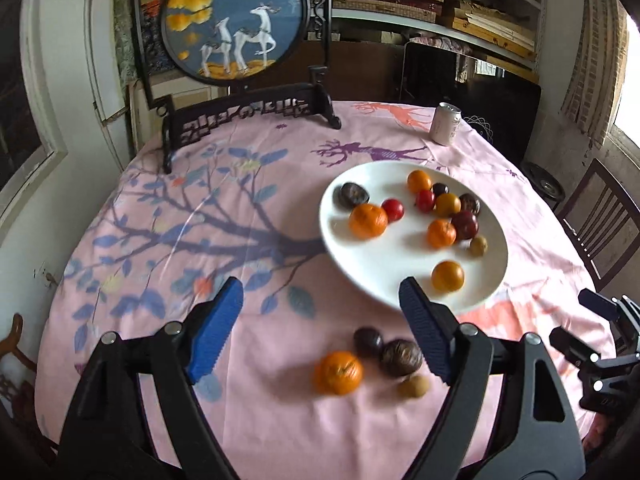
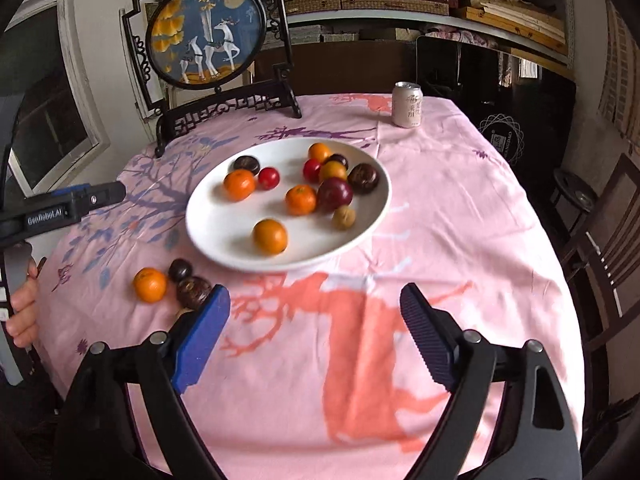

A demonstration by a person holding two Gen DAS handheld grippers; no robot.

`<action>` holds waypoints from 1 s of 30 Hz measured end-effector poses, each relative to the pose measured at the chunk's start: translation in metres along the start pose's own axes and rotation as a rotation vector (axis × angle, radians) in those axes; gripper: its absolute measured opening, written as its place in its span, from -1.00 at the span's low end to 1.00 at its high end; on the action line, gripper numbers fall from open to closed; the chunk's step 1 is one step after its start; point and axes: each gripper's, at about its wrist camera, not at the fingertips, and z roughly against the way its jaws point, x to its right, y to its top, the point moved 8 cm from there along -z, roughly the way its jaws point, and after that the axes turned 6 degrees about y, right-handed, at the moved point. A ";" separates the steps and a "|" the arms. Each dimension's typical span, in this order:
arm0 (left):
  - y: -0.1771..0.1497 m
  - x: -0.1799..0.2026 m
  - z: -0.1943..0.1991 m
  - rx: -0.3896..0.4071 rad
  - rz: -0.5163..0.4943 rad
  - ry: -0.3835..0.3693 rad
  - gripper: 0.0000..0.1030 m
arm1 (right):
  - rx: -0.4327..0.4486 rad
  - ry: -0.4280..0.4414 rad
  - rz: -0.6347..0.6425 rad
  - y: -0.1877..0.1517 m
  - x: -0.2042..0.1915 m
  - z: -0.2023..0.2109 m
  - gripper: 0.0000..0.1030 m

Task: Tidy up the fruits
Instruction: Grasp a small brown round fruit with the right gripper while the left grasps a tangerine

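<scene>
A white plate (image 1: 404, 288) (image 2: 208, 240) on the pink tablecloth holds several small fruits: oranges, red ones, dark purple ones and a brown longan. Loose on the cloth in front of the plate lie an orange (image 1: 338, 373) (image 2: 149, 284), a dark plum (image 1: 367, 341) (image 2: 180, 269), a brown round fruit (image 1: 401, 357) (image 2: 193, 291) and a small tan longan (image 1: 414, 386). My left gripper (image 1: 320, 300) is open and empty above these loose fruits. My right gripper (image 2: 316, 304) is open and empty over bare cloth in front of the plate.
A drink can (image 1: 445, 123) (image 2: 407, 104) stands at the table's far right. A black-framed round deer screen (image 1: 236, 20) (image 2: 206, 40) stands at the far left edge. Wooden chairs (image 2: 608, 240) stand to the right. Shelves line the back wall.
</scene>
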 end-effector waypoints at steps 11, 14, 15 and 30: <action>-0.085 -0.073 0.011 -0.074 0.079 0.099 0.59 | -0.066 0.138 0.104 -0.036 -0.099 -0.033 0.77; -0.087 -0.080 0.018 -0.061 0.083 0.092 0.59 | -0.115 0.122 0.162 -0.042 -0.113 -0.058 0.19; -0.088 -0.082 0.020 -0.057 0.086 0.089 0.59 | -0.134 0.124 0.165 -0.044 -0.114 -0.065 -0.02; -0.089 -0.025 -0.004 -0.108 -0.010 -0.017 0.59 | -0.169 0.086 0.117 -0.048 -0.098 -0.060 -0.50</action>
